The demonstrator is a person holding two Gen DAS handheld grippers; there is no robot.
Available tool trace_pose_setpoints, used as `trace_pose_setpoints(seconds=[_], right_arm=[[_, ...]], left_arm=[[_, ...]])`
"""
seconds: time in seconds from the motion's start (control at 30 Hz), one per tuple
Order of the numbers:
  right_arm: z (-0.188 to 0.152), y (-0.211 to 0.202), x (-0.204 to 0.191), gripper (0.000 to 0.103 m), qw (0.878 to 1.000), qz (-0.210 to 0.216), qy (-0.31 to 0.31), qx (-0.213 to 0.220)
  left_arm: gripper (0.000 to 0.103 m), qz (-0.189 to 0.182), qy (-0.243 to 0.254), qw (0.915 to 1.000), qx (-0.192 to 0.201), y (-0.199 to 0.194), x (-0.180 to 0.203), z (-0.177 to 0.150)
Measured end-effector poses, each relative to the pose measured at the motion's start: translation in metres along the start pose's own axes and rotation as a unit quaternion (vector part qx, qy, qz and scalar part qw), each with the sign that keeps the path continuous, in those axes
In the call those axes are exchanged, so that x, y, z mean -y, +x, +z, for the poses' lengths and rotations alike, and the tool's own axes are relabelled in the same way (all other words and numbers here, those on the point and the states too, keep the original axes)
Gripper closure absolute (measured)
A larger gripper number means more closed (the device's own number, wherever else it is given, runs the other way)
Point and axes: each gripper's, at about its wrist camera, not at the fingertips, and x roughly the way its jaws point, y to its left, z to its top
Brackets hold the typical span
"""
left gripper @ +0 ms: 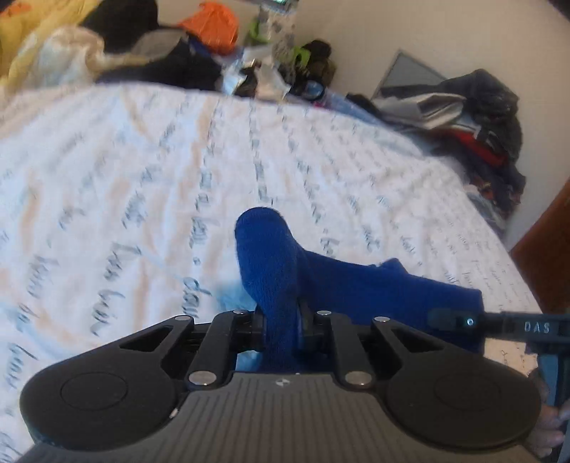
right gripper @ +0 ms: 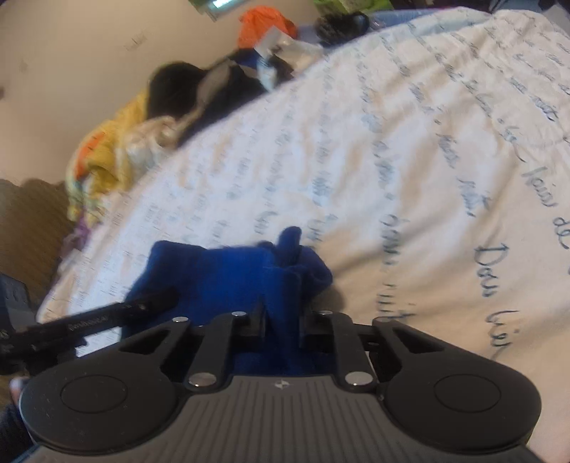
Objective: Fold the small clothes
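A small blue sock [left gripper: 356, 281] lies partly on a white bedsheet printed with script [left gripper: 142, 178]. My left gripper [left gripper: 281, 320] is shut on one end of it, and that end pokes up past the jaws. The black finger of my right gripper [left gripper: 463, 322] comes in from the right against the sock's other end. In the right wrist view my right gripper [right gripper: 283, 317] is shut on a bunched fold of the blue sock [right gripper: 213, 274]. There the finger of the left gripper [right gripper: 142, 306] reaches in from the left over the cloth.
Heaped clothes line the bed's far edge: yellow fabric [right gripper: 107, 153], an orange piece [left gripper: 213, 25] and black garments [right gripper: 178, 89]. A dark clothes pile [left gripper: 481, 114] sits at the right. Brown wooden furniture [left gripper: 548, 263] borders the bed. A person's hand [left gripper: 548, 424] holds the right gripper.
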Motion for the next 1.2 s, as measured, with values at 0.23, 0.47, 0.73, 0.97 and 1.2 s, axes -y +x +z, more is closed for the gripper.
trace_pose_setpoints(seconds=[0.23,0.47,0.73,0.97,1.2], right_arm=[[0.022,0.041,-0.035,0.081,0.998,0.045,0.046,0.007],[-0.013,0.013,-0.029,0.029,0.998,0.029,0.042,-0.022],[-0.074,-0.005,-0.036,0.041,0.996,0.030,0.016,-0.078],[-0.083,-0.010,-0.061,0.086,0.994,0.039,-0.035,-0.097],[-0.074,-0.033,-0.046,0.070,0.999,-0.002,0.005,-0.046]], left_arm=[[0.079,0.106,0.072,0.9913,0.031,-0.003,-0.019,0.040],[0.024,0.054,-0.013,0.9984,0.011,-0.073,-0.066,-0.030],[0.081,-0.024,-0.068,0.9947,-0.072,-0.090,-0.060,-0.097],[0.087,0.021,0.009,0.9983,-0.055,-0.110,-0.054,-0.089],[0.016,0.059,0.117,0.9907,0.039,-0.138,-0.024,-0.106]])
